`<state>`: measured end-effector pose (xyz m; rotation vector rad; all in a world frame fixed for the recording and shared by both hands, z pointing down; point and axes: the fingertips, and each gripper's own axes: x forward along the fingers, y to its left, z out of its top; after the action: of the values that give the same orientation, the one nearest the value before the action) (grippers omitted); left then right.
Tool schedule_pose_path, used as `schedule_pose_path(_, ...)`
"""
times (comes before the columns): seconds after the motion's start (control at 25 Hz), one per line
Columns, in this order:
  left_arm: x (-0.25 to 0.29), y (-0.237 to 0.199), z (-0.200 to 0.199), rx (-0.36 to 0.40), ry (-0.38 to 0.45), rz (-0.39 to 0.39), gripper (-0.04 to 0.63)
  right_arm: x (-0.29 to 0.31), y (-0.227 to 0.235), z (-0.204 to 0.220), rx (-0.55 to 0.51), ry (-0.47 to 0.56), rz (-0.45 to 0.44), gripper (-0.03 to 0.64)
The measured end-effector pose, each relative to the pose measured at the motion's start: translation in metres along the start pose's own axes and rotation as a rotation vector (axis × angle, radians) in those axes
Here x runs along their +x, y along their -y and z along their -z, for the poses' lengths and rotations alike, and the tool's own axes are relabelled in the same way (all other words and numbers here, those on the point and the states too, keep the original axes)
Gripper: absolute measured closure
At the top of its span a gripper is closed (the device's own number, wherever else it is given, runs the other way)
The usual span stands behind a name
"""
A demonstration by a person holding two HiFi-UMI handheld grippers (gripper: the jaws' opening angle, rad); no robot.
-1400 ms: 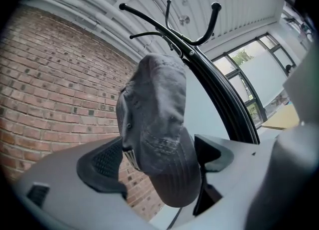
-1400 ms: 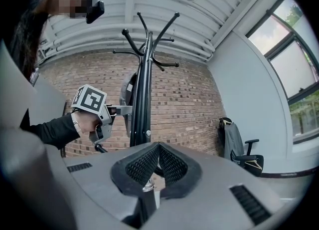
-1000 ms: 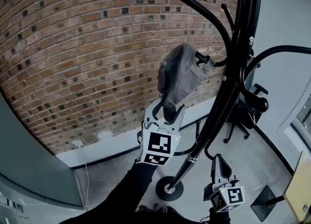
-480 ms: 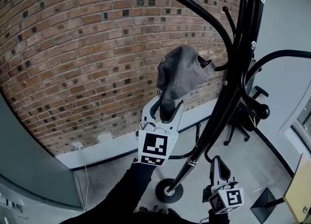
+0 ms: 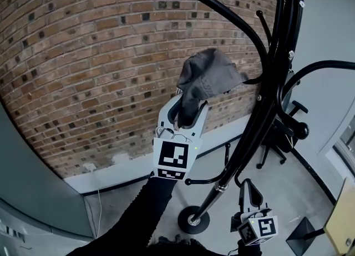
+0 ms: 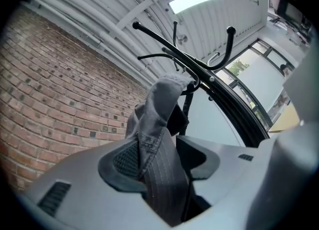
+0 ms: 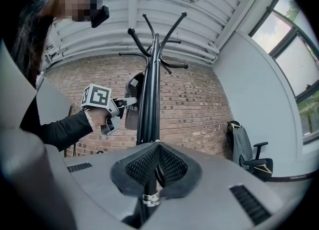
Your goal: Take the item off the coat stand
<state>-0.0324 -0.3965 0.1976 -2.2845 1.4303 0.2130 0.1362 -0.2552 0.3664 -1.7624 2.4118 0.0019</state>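
A grey cap (image 5: 208, 77) hangs on a low hook (image 5: 252, 80) of the black coat stand (image 5: 272, 83). My left gripper (image 5: 187, 108) reaches up from below and is shut on the cap's lower edge. In the left gripper view the grey cloth (image 6: 159, 119) runs down between the pads (image 6: 124, 161), which press on it. My right gripper (image 5: 249, 185) stays low beside the stand's pole, pointing up, its tips together with nothing held. The right gripper view shows the pole (image 7: 149, 99) beyond the right gripper (image 7: 158, 146), with the left gripper (image 7: 122, 107) and cap (image 7: 132, 104) up on the left.
A brick wall (image 5: 83, 55) stands behind the coat stand. The stand's round base (image 5: 193, 220) rests on the grey floor. A black office chair (image 5: 280, 132) sits at the right by the wall. A grey panel (image 5: 33, 194) fills the lower left.
My left gripper has risen a little with the cap's edge in it, and the cap has bunched up higher against the hook. The right gripper has barely moved.
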Motion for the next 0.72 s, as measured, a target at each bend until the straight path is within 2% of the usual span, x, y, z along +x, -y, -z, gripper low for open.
schedule_pose_path(0.12, 0.001, -0.012, -0.007, -0.015, 0.022, -0.026, 0.377, 0.002, -0.006, -0.014, 0.033, 0.035, -0.011, 0.607)
schedule_pose_path(0.32, 0.01, -0.036, -0.023, -0.03, 0.063, -0.07, 0.377, 0.0, -0.004, -0.006, -0.02, 0.015, -0.013, 0.606)
schedule_pose_path(0.72, 0.033, -0.065, -0.076, -0.013, 0.163, -0.086, 0.377, 0.002, -0.009, -0.002, -0.015, 0.001, -0.029, 0.606)
